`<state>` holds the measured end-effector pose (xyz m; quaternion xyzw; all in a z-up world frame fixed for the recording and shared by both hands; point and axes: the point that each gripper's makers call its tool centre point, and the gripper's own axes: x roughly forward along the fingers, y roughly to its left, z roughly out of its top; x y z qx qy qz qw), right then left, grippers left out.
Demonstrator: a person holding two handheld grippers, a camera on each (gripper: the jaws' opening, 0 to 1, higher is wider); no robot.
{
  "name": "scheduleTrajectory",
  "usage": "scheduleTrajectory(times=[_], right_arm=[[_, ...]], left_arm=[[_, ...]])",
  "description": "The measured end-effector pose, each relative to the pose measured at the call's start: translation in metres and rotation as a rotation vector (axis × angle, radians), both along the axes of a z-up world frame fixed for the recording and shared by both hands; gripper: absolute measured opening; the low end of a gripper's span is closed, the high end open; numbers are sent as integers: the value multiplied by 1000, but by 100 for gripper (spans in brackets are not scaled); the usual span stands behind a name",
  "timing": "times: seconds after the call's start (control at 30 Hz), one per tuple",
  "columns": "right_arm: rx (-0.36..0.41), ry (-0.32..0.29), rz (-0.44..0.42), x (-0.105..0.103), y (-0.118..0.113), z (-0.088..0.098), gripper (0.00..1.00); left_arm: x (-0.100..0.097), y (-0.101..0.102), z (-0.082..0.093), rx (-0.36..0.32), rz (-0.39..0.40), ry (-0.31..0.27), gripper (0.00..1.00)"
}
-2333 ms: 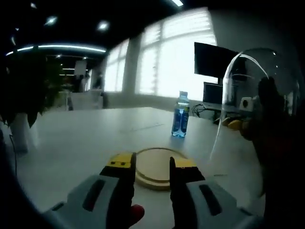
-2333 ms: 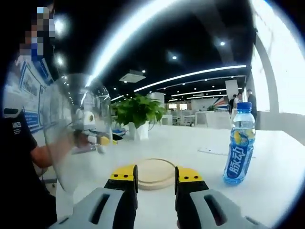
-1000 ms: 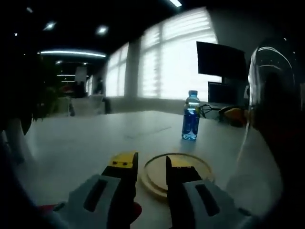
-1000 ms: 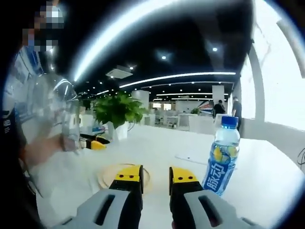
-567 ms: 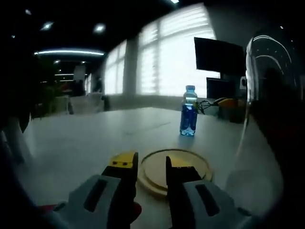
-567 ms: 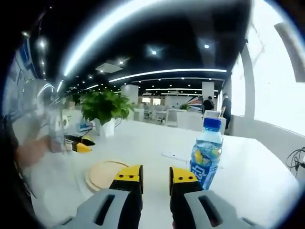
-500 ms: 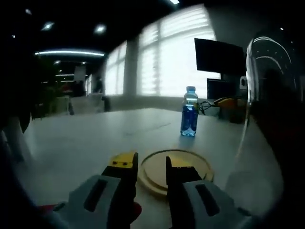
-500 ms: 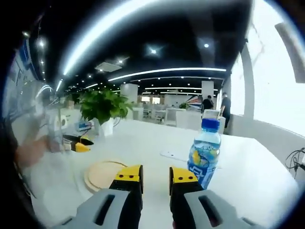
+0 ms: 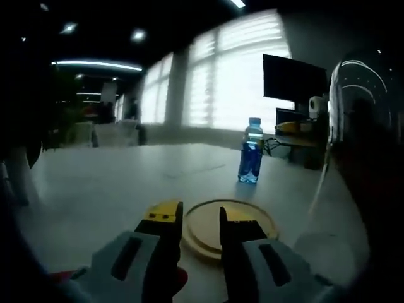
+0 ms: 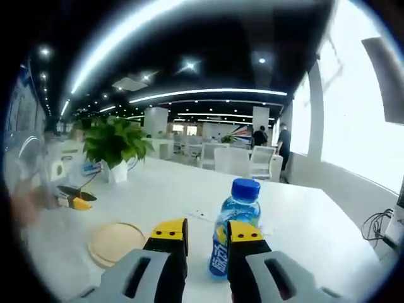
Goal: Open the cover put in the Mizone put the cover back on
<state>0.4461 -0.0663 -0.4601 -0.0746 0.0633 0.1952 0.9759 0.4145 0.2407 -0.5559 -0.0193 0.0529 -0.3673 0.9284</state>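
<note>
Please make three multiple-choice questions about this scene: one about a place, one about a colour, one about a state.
1. In the right gripper view, where is the Mizone bottle?
A. Lying on the wooden disc
B. Standing just beyond the right hand-held gripper
C. Beside the potted plant

2. What colour is the bottle cap?
A. Blue
B. Red
C. White

3. What is the state of the wooden disc?
A. Uncovered
B. Under the clear cover
C. Holding the bottle

Answers: 1 B, it rises between the jaw tips. 2 A, the cap is blue. 3 A, its top is bare; the clear cover is held aside.
</note>
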Motion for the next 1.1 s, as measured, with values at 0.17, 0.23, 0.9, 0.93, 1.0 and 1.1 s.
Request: scheduleTrajectory(times=[0.17, 0.23, 0.9, 0.93, 1.0, 1.1], right_arm=[[8, 12, -57, 24, -11, 3, 22], [1, 24, -61, 31, -13, 0, 22], [116, 75, -123, 86, -20, -1, 29], [113, 69, -127, 88, -20, -1, 28], [101, 65, -132, 91, -21, 0, 28], [83, 59, -137, 93, -22, 0, 28]], left_arm=[[0, 0, -1, 9, -2, -1, 18], [0, 1, -1, 7, 2, -3, 17], [5, 8, -1, 3, 30, 2, 18], [5, 8, -1, 3, 31, 2, 18], [5, 8, 0, 1, 29, 3, 18], [3, 7, 0, 6, 22, 1, 18]])
